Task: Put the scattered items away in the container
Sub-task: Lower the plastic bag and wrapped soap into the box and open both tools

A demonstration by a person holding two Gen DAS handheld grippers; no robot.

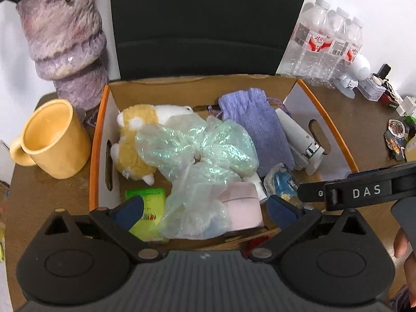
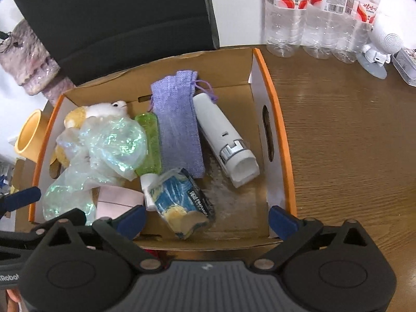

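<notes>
An orange-rimmed cardboard box [image 1: 99,140] [image 2: 275,119] holds a plush toy [image 1: 135,140] [image 2: 78,117], an iridescent plastic bag [image 1: 197,156] [image 2: 114,145], a purple pouch [image 1: 257,127] [image 2: 179,127], a white device [image 1: 299,143] [image 2: 223,140], a blue snack packet [image 1: 283,182] [image 2: 182,202], a pink case [image 1: 244,208] [image 2: 119,200], a green bottle [image 2: 152,143] and a green packet [image 1: 148,208]. My left gripper [image 1: 205,212] is open and empty above the box's near edge. My right gripper [image 2: 208,221] is open and empty above the near side of the box.
A yellow mug [image 1: 52,140] [image 2: 28,135] and a purple vase [image 1: 65,36] [image 2: 28,62] stand left of the box. A dark monitor [image 1: 208,23] is behind it. Water bottles [image 1: 327,44] [image 2: 319,13], a white gadget [image 2: 382,44] and small clutter [image 1: 397,130] sit at the right on the wooden table [image 2: 351,143].
</notes>
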